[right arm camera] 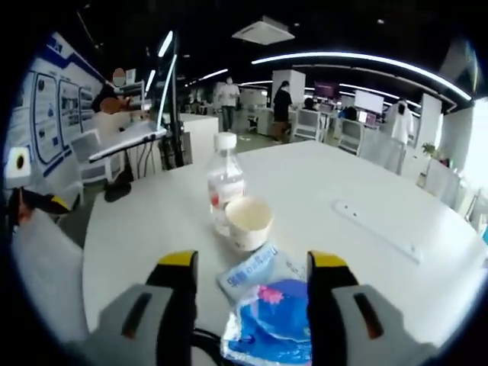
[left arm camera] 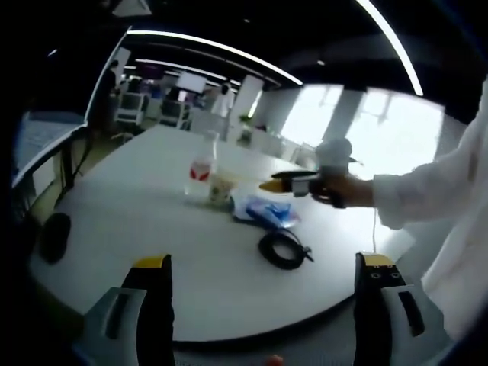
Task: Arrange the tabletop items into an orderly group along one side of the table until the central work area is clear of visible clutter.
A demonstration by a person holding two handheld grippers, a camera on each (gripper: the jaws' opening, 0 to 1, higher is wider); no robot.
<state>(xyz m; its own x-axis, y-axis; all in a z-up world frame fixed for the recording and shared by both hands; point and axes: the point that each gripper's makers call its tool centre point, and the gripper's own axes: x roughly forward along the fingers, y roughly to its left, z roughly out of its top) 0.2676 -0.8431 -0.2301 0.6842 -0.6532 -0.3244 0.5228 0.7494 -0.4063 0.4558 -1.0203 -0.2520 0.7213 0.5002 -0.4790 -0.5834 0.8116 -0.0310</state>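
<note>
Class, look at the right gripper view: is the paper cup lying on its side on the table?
No. The paper cup stands upright with its open mouth facing up, right beside the water bottle on the white table.

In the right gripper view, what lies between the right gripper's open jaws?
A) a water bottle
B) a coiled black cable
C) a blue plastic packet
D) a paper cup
C: the blue plastic packet lies between the jaws of the right gripper; the paper cup and water bottle stand farther off on the table.
</note>
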